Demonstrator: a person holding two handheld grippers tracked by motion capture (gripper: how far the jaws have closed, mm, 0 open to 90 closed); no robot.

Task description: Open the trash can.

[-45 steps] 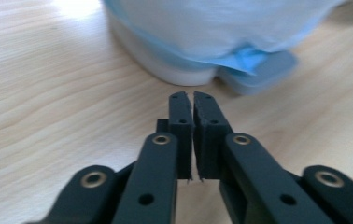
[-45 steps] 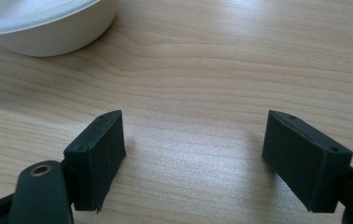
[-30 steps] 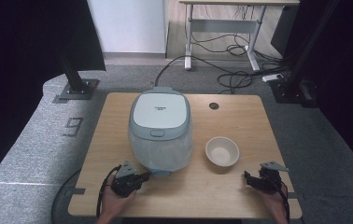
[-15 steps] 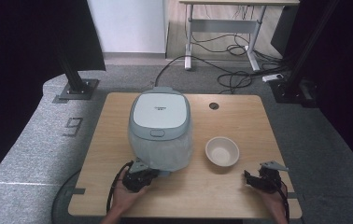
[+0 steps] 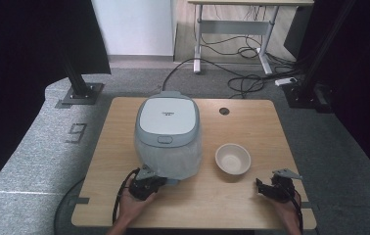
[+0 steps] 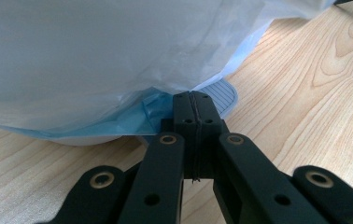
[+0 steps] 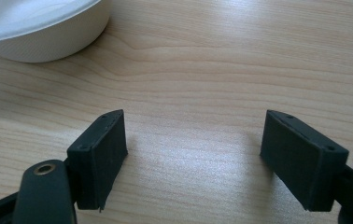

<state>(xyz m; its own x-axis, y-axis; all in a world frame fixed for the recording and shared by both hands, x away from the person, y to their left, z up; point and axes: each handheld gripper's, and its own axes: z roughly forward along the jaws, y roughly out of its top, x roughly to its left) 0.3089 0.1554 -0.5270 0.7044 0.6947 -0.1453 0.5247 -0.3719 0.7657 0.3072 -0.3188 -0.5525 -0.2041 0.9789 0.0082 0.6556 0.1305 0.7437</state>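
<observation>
Pinching left gripper [image 6: 194, 135] fingers fully together at plastic bag's [image 6: 118, 60] hem under rice cooker [image 5: 167, 134], mid-worktop [image 5: 251, 127]; right gripper [image 7: 193, 158] wide open, empty, near bowl [image 5: 232, 159]; film likely slipping or tearing if tugged.

High view fixed above the near edge, looking forward and down over the whole table [image 5: 251, 127]; left gripper view low, close under the rice cooker [image 6: 118, 56]; right gripper view skimming the wood toward the bowl [image 7: 34, 28], both shared with the overhead.
</observation>
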